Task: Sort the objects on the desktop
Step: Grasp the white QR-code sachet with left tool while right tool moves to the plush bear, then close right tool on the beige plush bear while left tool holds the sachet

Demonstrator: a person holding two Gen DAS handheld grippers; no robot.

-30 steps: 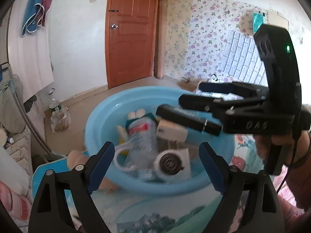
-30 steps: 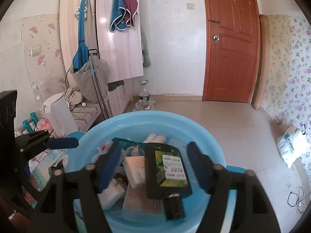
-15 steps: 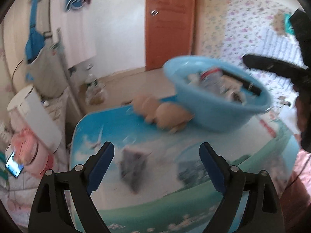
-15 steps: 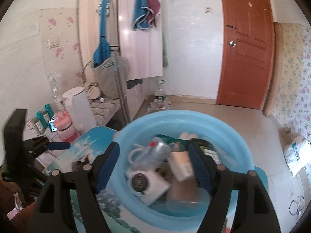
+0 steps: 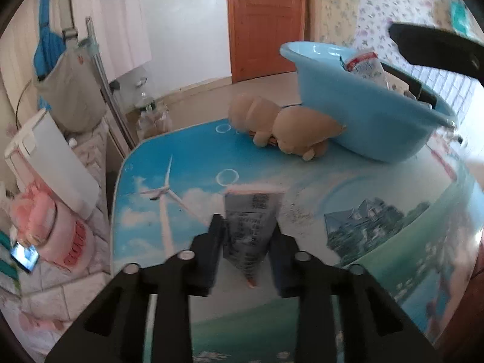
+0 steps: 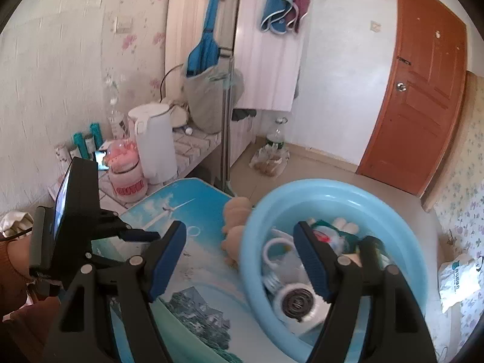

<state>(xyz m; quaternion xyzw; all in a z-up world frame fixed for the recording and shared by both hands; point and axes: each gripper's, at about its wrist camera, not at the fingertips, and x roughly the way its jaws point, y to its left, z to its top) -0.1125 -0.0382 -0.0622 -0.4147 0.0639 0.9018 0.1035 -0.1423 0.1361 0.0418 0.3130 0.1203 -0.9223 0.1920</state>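
A grey printed packet (image 5: 252, 208) lies on the picture-printed table (image 5: 187, 181). My left gripper (image 5: 247, 227) is shut on it, one pad on each side. A light blue basin (image 5: 363, 112) stands at the far right, with a tan plush toy (image 5: 290, 124) against its wall. In the right wrist view the basin (image 6: 302, 187) holds a white mug (image 6: 276, 251), a dark bottle (image 6: 375, 251) and several other items. My right gripper (image 6: 239, 230) hangs open above the basin's left rim, holding nothing. The left gripper's body (image 6: 78, 205) shows at the left.
A white kettle (image 6: 154, 145) and a pink jar (image 6: 125, 175) stand on a tiled counter left of the table. A drying rack with a grey bag (image 6: 208, 96) is behind it. A white plastic bag (image 6: 456, 281) lies on the floor at right.
My left gripper swung from over the basin down to the table's left part and closed on the grey packet. The right gripper shifted left, so the basin now sits right of its view.
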